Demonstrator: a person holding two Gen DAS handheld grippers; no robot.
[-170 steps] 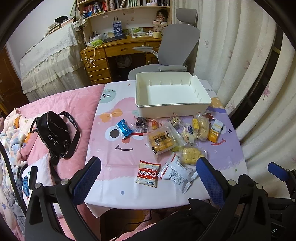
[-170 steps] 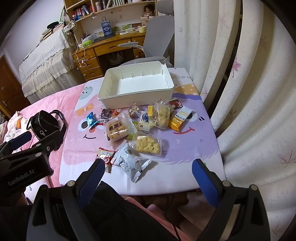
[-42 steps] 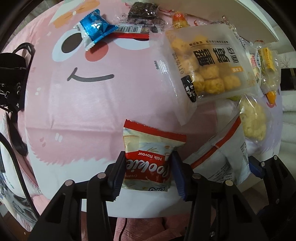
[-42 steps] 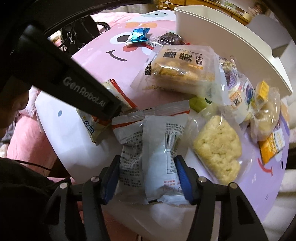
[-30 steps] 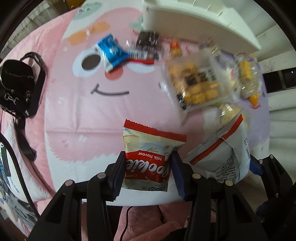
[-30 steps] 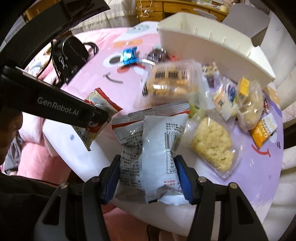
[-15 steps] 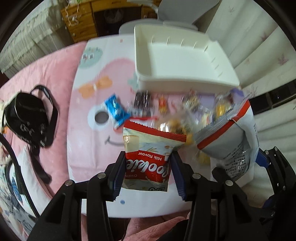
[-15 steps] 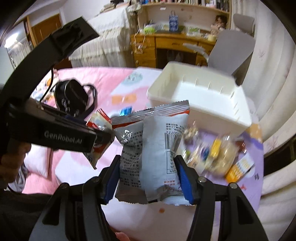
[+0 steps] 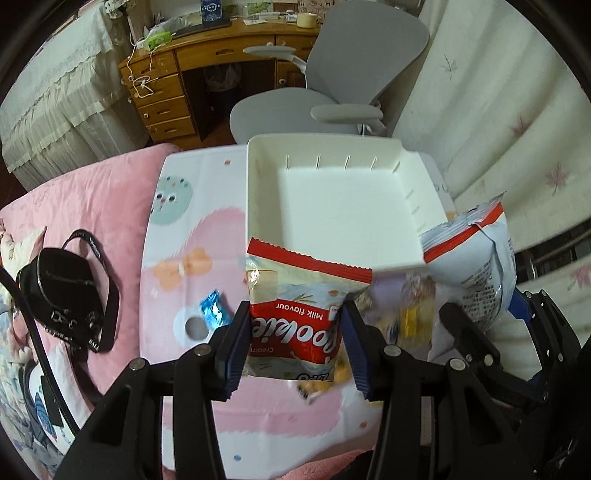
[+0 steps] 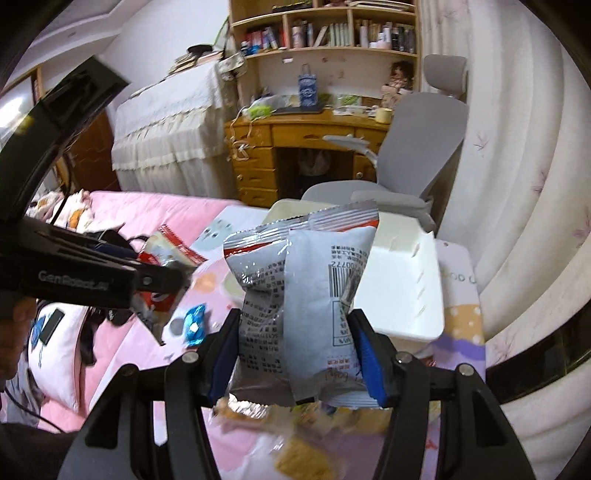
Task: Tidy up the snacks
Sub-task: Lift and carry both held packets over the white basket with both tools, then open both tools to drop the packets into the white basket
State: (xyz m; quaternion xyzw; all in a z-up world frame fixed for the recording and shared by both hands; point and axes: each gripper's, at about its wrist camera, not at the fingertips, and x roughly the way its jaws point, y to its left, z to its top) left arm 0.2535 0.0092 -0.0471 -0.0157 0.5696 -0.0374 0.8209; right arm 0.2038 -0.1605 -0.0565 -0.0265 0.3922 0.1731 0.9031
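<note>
Red-and-white biscuit packet [image 9: 295,314] pinched in left gripper [image 9: 293,343], grey snack bag [image 10: 299,306] pinched in right gripper [image 10: 295,363], both above near edge of white bin [image 9: 255,192]. Risk: released short, landing on table [image 9: 177,229], not inside bin.

grey office chair [image 9: 325,99] beside wooden desk [image 9: 207,55] | black bag [image 9: 62,295] on pink bedding [image 9: 92,206] | bookshelf [image 10: 325,29] above, contents blurred, perhaps books

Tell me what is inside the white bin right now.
The white bin shows only bare floor and slotted walls, with no snacks inside. Its near-left corner is hidden behind the red cookie packet in the left gripper, and the near-right by the grey packet.
</note>
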